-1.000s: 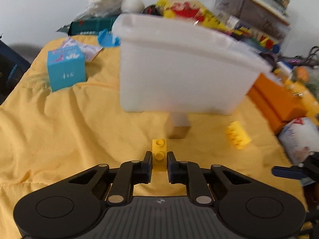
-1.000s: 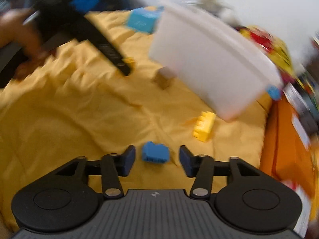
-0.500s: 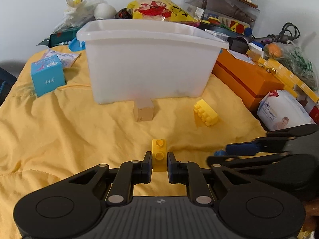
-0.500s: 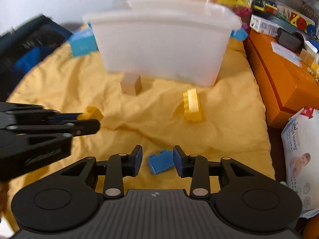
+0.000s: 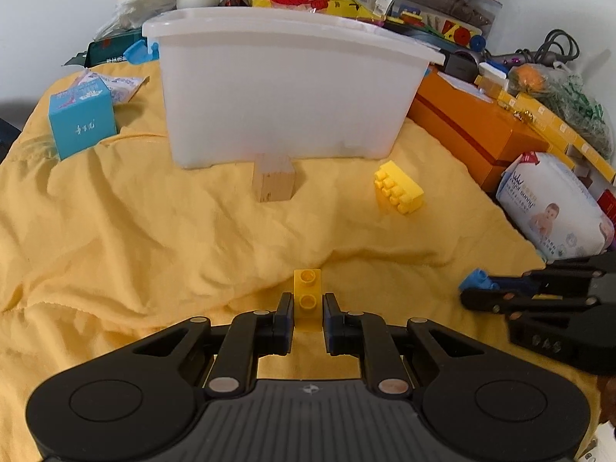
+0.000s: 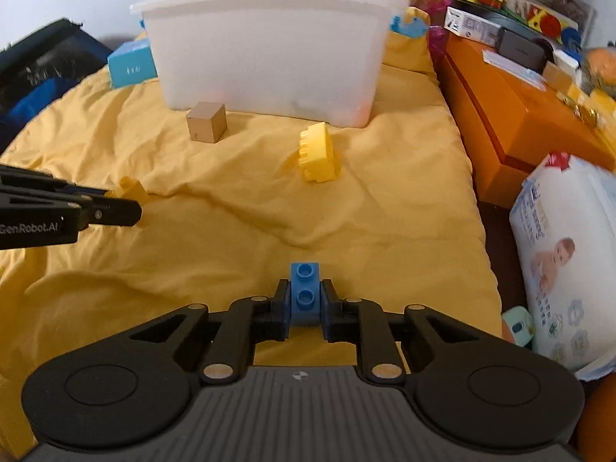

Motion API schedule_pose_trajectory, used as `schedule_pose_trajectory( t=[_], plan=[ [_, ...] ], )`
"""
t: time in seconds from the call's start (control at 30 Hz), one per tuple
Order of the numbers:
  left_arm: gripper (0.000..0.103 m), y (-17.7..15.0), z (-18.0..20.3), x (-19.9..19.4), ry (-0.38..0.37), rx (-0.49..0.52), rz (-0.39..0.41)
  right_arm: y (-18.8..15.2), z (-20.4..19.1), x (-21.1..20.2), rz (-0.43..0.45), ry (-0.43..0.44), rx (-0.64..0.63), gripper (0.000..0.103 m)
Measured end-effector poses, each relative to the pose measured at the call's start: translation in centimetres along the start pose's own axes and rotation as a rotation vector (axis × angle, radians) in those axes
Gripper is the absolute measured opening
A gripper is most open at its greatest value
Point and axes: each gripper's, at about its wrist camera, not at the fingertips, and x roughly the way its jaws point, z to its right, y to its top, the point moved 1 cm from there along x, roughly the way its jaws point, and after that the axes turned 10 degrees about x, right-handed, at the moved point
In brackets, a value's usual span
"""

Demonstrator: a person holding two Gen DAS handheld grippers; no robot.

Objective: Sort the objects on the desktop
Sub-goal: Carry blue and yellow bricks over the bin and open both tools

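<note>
Your left tongs (image 5: pixel 307 308) clamp a small yellow two-stud plastic brick (image 5: pixel 306 295); your right tongs (image 6: pixel 304 300) have just closed onto a small blue two-stud plastic brick (image 6: pixel 305 292).

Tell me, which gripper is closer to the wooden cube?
Left, probably. The wooden cube sits almost straight ahead of the left gripper, which holds a small yellow brick. The right gripper, clamping a blue brick, sees it farther off, ahead-left.

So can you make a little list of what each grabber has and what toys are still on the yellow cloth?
left gripper: shut on small yellow plastic brick
right gripper: just closed on small blue plastic brick
loose on yellow cloth: wooden cube, big yellow studded brick
white plastic bin: behind them, inside hidden
</note>
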Motion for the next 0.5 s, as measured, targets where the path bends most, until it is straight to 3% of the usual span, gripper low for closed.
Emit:
schedule_pose_trajectory(
  t=[0.2,0.33,0.5],
  plan=[
    [0.018,-0.1,0.4,0.0,0.005,0.017,-0.002,0.9,-1.2,-1.5,0.067,0.071,-0.037,0.017],
    [0.018,-0.2,0.6,0.1,0.007,0.011,-0.009,0.7,-1.7,-0.4,0.028,0.111,-0.038,0.017],
    [0.017,1.9,0.3,-2.1,0.008,0.011,0.061,2.4,-1.8,-1.4,0.087,0.121,-0.071,0.017]
  ],
)
